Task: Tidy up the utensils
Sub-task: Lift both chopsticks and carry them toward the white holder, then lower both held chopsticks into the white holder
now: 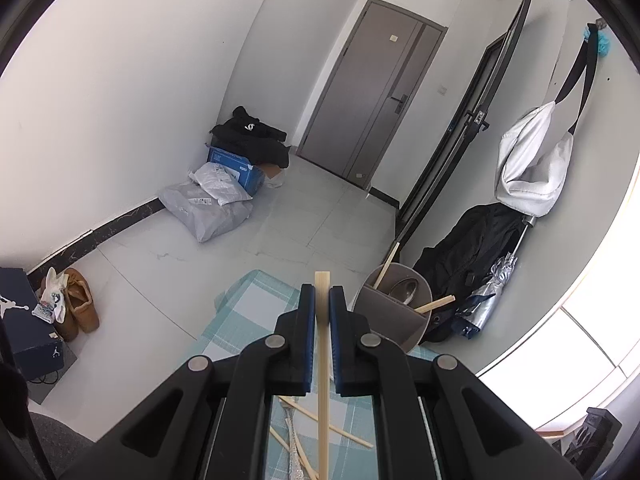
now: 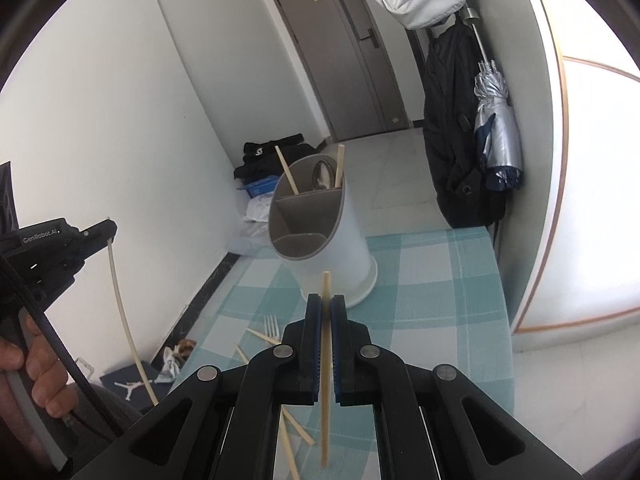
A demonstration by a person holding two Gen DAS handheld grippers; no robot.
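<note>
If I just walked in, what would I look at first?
Probably the two black grippers, each pinching one chopstick: the left gripper holds a chopstick, and the right gripper holds another chopstick. Just past them, on the blue checked tablecloth, stands a white utensil holder with chopsticks and a spoon already inside. More chopsticks and a fork lie loose on the cloth.

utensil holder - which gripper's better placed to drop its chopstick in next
Right, probably. The right gripper faces the holder head-on, chopstick clamped; the left gripper sits off to the side.
</note>
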